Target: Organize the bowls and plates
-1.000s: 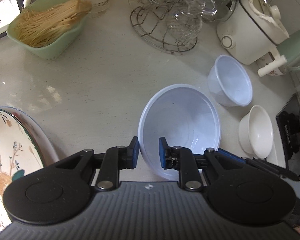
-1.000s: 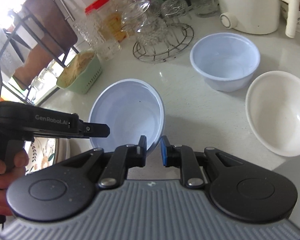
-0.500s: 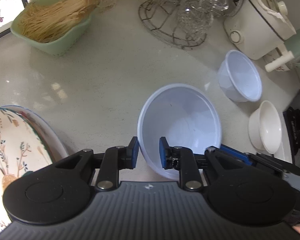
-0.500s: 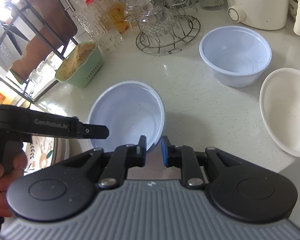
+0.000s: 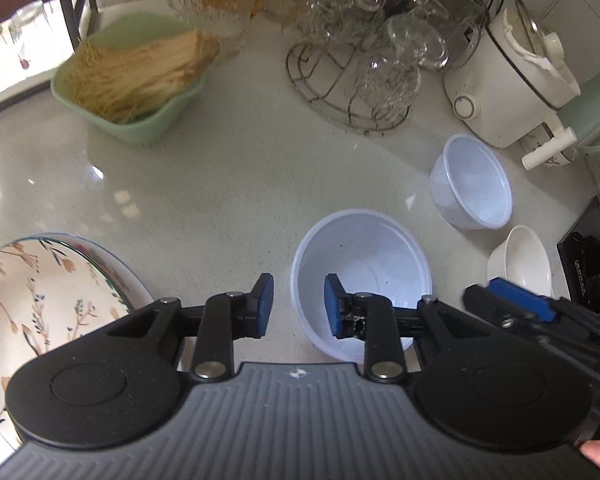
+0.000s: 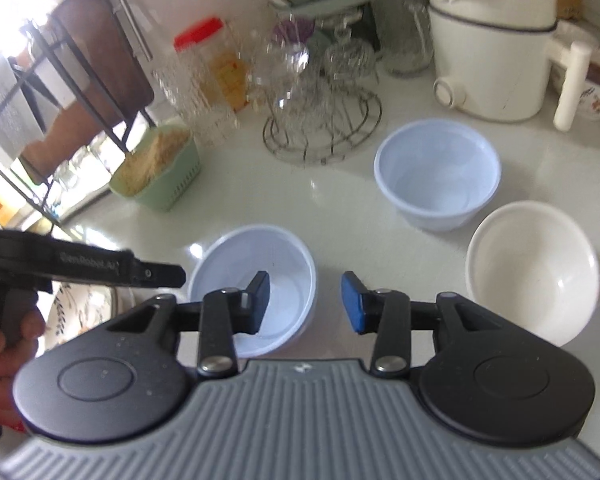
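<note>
A pale blue bowl point(image 5: 360, 256) point(image 6: 252, 264) stands upright on the light counter. My left gripper point(image 5: 298, 306) hangs over its left rim; the jaws are opening, with the rim between the pads and untouched. My right gripper point(image 6: 306, 302) straddles the bowl's right rim, jaws likewise opening and clear of it. A second pale blue bowl point(image 5: 472, 188) point(image 6: 436, 172) and a white bowl point(image 5: 520, 264) point(image 6: 532, 268) sit to the right. A floral plate point(image 5: 40, 296) point(image 6: 80, 304) lies at the left.
At the back stand a green basket of noodles point(image 5: 132, 80), a wire rack of glasses point(image 5: 360, 80), a white cooker point(image 5: 508, 92) and a red-lidded jar point(image 6: 208, 64). A dark appliance point(image 5: 588, 264) sits at the right edge. A hand point(image 6: 4, 332) holds the left gripper.
Both grippers were shut on the blue bowl's rim; now both have opened off it and lifted away. The bowl looks smaller and sits alone on the counter.
</note>
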Demonstrator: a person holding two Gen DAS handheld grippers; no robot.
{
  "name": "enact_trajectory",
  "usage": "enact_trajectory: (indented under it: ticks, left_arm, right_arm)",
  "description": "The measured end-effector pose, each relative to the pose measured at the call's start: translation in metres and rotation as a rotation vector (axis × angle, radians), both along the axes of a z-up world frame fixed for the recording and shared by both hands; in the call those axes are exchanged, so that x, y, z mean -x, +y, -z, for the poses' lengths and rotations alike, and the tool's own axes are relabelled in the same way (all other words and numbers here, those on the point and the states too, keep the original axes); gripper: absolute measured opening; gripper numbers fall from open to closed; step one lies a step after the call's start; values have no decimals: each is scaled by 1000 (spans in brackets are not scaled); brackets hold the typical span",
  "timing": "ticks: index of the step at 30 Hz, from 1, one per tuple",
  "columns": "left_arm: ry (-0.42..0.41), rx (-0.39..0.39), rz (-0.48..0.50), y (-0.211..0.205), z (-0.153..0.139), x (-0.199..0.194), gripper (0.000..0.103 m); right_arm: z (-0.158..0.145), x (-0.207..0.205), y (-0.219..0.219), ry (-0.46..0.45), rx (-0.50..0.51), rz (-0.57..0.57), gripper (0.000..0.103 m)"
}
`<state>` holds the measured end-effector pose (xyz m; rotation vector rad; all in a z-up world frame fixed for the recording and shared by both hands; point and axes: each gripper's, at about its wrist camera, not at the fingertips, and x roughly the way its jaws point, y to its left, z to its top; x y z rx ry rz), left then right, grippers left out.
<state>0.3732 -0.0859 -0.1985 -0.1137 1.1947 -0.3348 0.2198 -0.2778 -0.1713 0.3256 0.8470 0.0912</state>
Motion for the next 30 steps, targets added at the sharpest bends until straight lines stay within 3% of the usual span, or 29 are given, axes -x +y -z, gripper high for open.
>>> enact_trajectory:
  ticks: [10, 14, 30]
  left_arm:
    - [-129, 38, 33, -5, -50, 17, 32]
    - [-172, -11, 35, -10, -65, 23, 32]
    - [-232, 20, 10, -15, -108, 62, 32]
  right_arm:
    - [-51, 19, 0, -143, 15, 21, 43]
    - [-66, 25, -3, -159, -15, 23, 43]
    - [-92, 53, -18, -229, 8, 10, 43]
